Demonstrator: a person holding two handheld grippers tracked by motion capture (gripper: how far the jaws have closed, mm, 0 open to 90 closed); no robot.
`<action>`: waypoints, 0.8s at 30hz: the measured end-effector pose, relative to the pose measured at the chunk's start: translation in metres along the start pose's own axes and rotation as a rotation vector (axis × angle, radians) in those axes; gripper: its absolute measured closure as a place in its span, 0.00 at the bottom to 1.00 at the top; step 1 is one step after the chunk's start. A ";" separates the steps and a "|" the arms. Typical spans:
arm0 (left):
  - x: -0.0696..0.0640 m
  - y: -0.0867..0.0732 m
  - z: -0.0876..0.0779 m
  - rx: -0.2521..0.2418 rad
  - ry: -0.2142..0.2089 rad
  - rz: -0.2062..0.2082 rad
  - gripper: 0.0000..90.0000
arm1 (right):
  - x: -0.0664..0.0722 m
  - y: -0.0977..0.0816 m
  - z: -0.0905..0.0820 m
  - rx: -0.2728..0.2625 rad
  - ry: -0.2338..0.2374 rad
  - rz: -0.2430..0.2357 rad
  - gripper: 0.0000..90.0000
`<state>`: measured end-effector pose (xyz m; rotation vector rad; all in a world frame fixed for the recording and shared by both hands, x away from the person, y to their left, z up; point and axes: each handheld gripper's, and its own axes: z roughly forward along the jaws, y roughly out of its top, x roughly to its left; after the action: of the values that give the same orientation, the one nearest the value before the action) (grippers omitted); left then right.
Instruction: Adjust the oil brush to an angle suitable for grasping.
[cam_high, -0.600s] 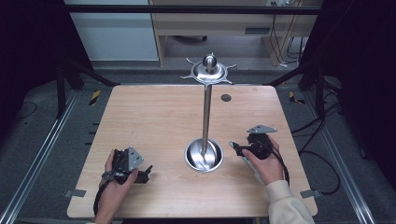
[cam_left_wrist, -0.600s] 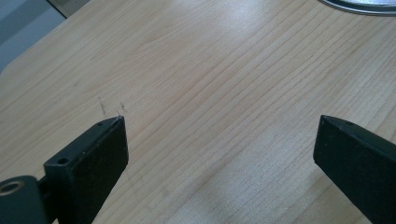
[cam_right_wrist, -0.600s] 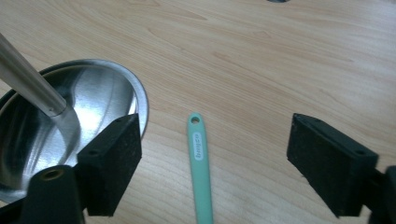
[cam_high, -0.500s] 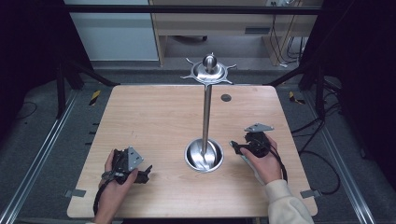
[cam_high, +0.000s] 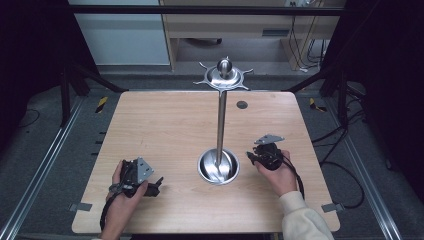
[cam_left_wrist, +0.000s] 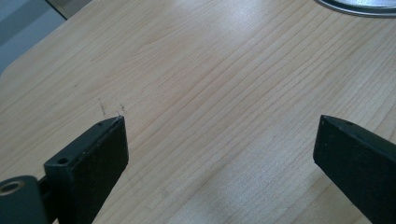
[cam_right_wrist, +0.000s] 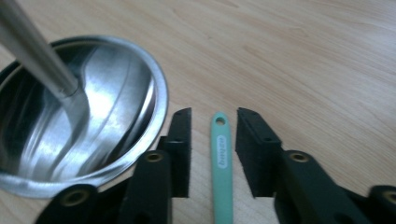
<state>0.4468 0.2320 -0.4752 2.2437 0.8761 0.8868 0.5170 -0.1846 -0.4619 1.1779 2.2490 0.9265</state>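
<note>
- Two grippers work beside the steel stand (cam_high: 220, 167) at the middle of the wooden table (cam_high: 165, 130), and every place below is told from that stand.
- Left gripper (cam_high: 159, 184): well to the left of the stand's bowl-shaped base, low over bare wood; in the left gripper view its jaws stand wide apart with nothing between them.
- Right gripper (cam_right_wrist: 214, 128): just to the right of the base, in the right hand (cam_high: 280, 175). Its jaws are part-open and straddle a slim mint-green handle (cam_right_wrist: 222, 158) without touching it.
- The handle lies flat on the table just beside the base rim, its long axis running along the jaws, the end with the hanging hole pointing away from the hand.
- Judging by this, the right gripper is much the nearer, and squeezing across the handle's narrow width looks like the coming move.
- A small white mark is printed on the handle; it is too blurred to read.
</note>
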 end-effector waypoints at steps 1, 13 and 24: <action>0.000 0.000 0.000 0.002 -0.001 0.001 0.03 | 0.001 -0.001 0.001 0.003 -0.001 -0.014 0.83; 0.000 0.000 0.000 0.007 -0.003 0.008 0.03 | 0.005 -0.009 0.013 0.110 0.002 -0.072 1.00; -0.001 0.000 0.001 0.006 -0.002 0.007 0.03 | 0.006 -0.012 0.021 0.163 -0.010 -0.085 1.00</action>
<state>0.4470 0.2311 -0.4756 2.2536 0.8711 0.8862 0.5208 -0.1774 -0.4848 1.1423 2.3836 0.7141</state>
